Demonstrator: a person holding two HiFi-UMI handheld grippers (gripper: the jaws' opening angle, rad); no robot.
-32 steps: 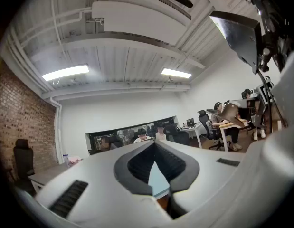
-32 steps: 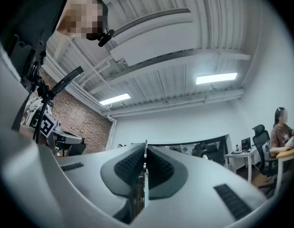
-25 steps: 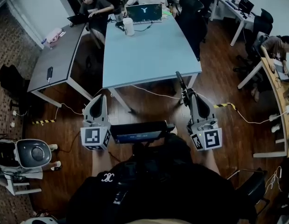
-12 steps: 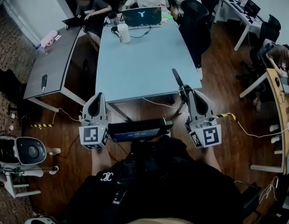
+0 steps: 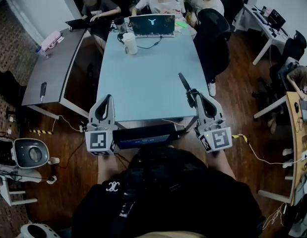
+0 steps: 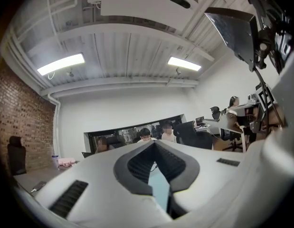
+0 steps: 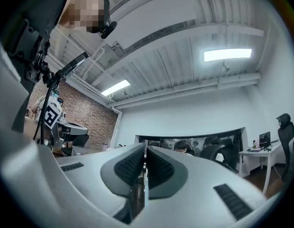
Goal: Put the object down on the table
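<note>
A thin dark stick-like object (image 5: 185, 86) juts forward from my right gripper (image 5: 197, 98), whose jaws are shut on it. In the right gripper view the object (image 7: 138, 186) shows edge-on as a narrow strip between the pressed pads. That gripper hangs over the near right corner of the light blue table (image 5: 143, 78). My left gripper (image 5: 107, 100) is over the table's near left corner. In the left gripper view its jaws (image 6: 155, 150) stand a little apart, nothing between them, with the blue tabletop showing through the gap.
At the table's far end stand a laptop (image 5: 153, 25) and a white cup (image 5: 129, 42), with people seated behind. A black chair (image 5: 213, 38) is at the right side, a grey table (image 5: 59, 63) at the left. A white machine (image 5: 27, 155) stands on the floor.
The person has walked up to the blue table. Both grippers, earlier over the floor short of it, now reach its near edge. The right gripper's hold on the dark object is unchanged.
</note>
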